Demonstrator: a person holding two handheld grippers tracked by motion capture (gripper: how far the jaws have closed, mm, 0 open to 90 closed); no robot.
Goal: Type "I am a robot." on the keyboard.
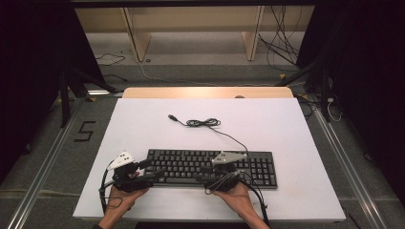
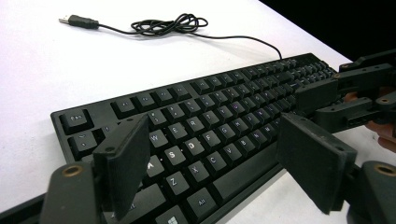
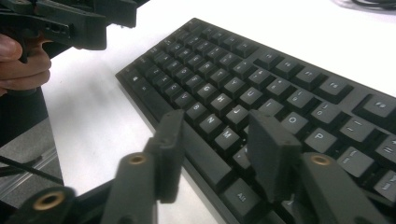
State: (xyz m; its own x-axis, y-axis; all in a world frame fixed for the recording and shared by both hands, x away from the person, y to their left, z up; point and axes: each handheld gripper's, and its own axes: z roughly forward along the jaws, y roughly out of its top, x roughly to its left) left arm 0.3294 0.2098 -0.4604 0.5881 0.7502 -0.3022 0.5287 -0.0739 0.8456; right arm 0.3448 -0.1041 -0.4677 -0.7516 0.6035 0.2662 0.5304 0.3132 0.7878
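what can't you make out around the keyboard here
- High view: key legends on the black plastic keyboard are too small to read.
- Right gripper view: the keyboard's right end is cut off by the frame edge.
- Left gripper view: the left claw hides the bottom key row.

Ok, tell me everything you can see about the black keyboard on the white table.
The black full-size plastic keyboard lies flat on the white table, near its front edge, long side facing the person. Its thin black cable runs back, coiled, to an unplugged USB plug. Both open grippers hover at its front edge; whether they touch it is unclear.
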